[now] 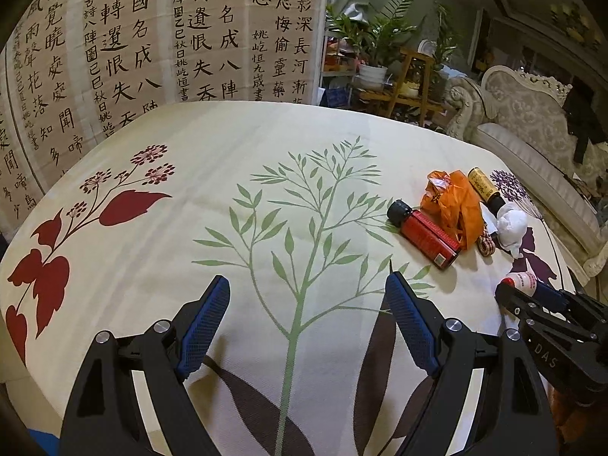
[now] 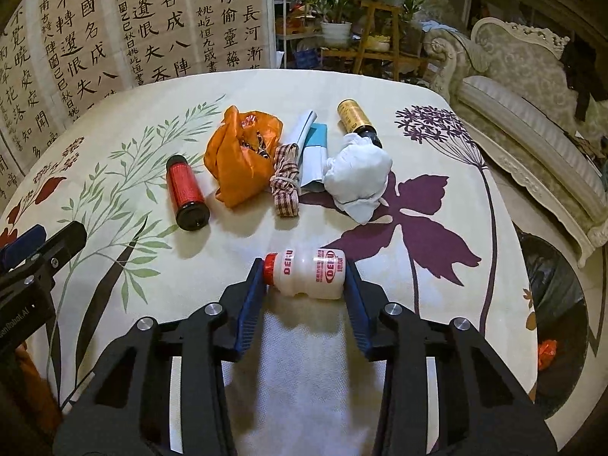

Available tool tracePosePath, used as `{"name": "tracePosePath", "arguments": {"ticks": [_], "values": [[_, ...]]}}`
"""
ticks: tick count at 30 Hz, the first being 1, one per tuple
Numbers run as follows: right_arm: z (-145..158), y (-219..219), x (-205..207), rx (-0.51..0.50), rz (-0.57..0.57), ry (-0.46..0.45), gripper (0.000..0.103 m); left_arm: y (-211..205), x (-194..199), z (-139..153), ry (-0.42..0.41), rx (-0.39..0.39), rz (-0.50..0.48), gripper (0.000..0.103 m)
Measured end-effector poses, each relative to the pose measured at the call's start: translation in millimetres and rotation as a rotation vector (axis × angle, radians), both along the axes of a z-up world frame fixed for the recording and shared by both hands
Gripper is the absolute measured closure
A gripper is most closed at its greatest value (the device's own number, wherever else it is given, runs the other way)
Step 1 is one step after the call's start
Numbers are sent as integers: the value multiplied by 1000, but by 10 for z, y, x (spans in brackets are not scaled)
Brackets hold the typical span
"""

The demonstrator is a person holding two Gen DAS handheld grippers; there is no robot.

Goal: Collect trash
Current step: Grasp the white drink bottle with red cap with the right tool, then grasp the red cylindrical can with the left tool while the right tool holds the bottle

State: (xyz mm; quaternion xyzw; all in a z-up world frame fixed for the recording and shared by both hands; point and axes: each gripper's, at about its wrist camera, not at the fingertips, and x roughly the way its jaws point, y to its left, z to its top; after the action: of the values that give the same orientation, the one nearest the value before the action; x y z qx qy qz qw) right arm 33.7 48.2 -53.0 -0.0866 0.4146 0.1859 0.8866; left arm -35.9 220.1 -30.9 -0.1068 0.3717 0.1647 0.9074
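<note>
tablecloth (image 2: 437, 285) | red bottle (image 2: 187, 193), orange bag (image 2: 235, 159), tissue (image 2: 359, 174) beyond yogurt bottle (image 2: 309, 271)

**What you cannot see from here**

In your left wrist view, the small white plastic bottle with a red cap (image 1: 521, 280) is mostly covered by the right gripper (image 1: 532, 296), so you cannot tell there how the pads sit on it. The teal and white folded card (image 2: 312, 140) lies partly under the crumpled white tissue (image 2: 359, 174) and the checked ribbon (image 2: 285, 178). The gold-labelled dark bottle (image 2: 351, 116) has its near end hidden behind that tissue. The black bin bag (image 2: 551, 277) at the far right is dark, its contents unreadable.
</note>
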Motion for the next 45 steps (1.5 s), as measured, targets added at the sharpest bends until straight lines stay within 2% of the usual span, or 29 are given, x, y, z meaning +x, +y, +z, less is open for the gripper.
{"name": "tracePosePath", "arguments": {"ticks": [12,25,32,37,43,45], "values": [[68,-378,30,10,-59,-38,64,-232,210,1,21,2,-55,22],[52,-785,280,34,-118,-37,64,-551,697,9,50,18,-104,22],[46,-825,299,51,-106,-33,64,-545,861,-77,102,33,-93,22],[41,-834,309,56,-106,-29,64,-453,833,-130,134,20,-91,22],[46,-816,301,53,-102,-29,64,-327,759,-130,135,-13,-79,22],[45,-806,299,50,-100,-28,64,-334,785,-125,134,-2,-84,22]]}}
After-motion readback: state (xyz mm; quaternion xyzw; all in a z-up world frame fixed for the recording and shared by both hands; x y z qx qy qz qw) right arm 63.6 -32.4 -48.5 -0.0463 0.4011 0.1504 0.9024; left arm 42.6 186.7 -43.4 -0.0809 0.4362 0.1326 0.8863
